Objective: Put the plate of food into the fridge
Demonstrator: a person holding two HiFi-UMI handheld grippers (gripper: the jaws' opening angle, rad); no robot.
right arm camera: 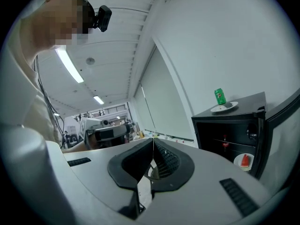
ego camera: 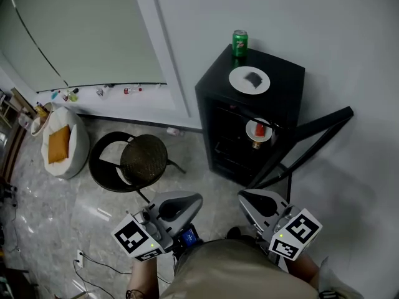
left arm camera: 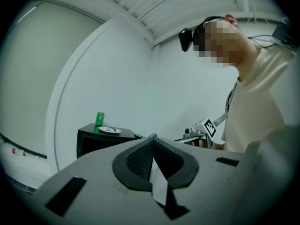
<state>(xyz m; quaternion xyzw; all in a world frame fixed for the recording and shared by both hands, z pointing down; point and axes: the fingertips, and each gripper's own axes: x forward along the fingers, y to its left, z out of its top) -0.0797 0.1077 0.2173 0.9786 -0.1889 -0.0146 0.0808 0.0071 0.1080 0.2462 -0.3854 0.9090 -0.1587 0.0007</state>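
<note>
A black mini fridge (ego camera: 280, 83) stands against the wall with its door (ego camera: 315, 139) swung open to the right. On its top sit a green can (ego camera: 240, 42) and a white plate (ego camera: 240, 80) with a dark piece of food. A second plate (ego camera: 259, 130) with red food rests on a shelf inside. My left gripper (ego camera: 190, 200) and right gripper (ego camera: 248, 197) hover side by side well short of the fridge, both shut and holding nothing. The left gripper view shows the can (left arm camera: 99, 118) and top plate (left arm camera: 109, 130); the right gripper view shows the top plate (right arm camera: 224, 107) and inner plate (right arm camera: 243, 161).
A round dark stool (ego camera: 143, 157) and a black ring-shaped stand (ego camera: 106, 161) sit on the floor left of the fridge. A white beanbag (ego camera: 75, 143) with an orange cushion lies farther left. Small bottles (ego camera: 100, 92) line the window base. Cables (ego camera: 93, 270) run over the floor.
</note>
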